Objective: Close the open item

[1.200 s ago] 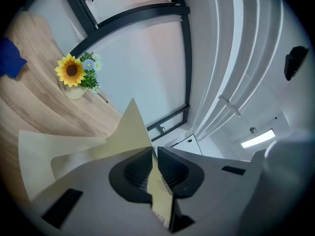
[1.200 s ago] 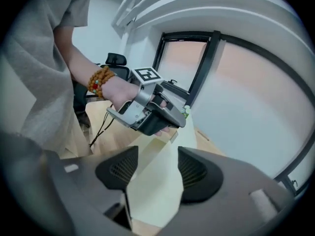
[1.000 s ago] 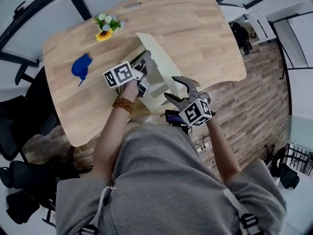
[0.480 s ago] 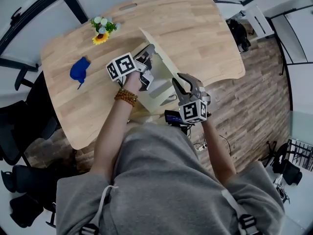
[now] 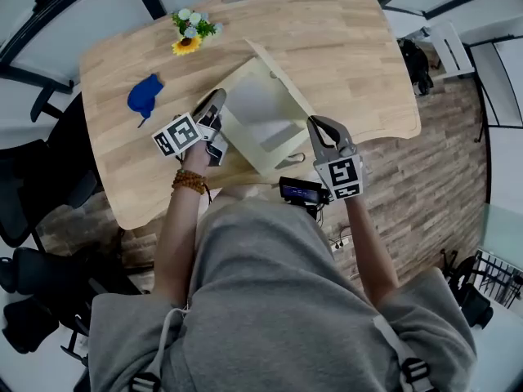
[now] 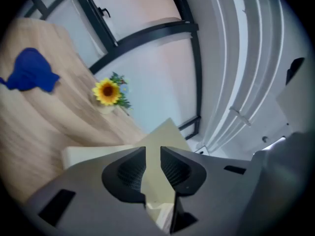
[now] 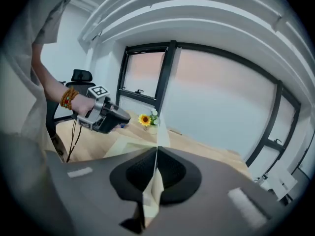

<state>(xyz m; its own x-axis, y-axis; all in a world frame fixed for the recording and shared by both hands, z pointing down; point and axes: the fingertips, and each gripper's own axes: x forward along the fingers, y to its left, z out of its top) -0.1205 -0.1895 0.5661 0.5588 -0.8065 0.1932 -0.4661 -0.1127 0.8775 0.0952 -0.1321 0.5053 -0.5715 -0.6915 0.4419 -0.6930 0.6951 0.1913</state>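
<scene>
Head view gives me the cream box near the front edge of the wooden tabletop, with its lid raised along the far-right side. From above I see that lid almost edge-on, so I cannot read how far it leans.

The right hand-held gripper sits at the lid's near end. In the right gripper view its jaws have just been closing and are now clamped on the thin cream sheet, which runs up between the pads as a bare line.

The left hand-held gripper is at the box's left corner. In the left gripper view its jaws have just been opening. A narrow gap stands between the pads with cream card showing through it, and the pads do not press on it. Whether that card is a wall or the lid I cannot tell, since the jaws cover its lower part.

The box's inside looks pale and blurred, and I can make out nothing in it.

Toward the tabletop's far left are a sunflower sprig and a blue object whose kind I cannot make out. A small black device sits at the near edge, partly cut off by the person's grey top.
</scene>
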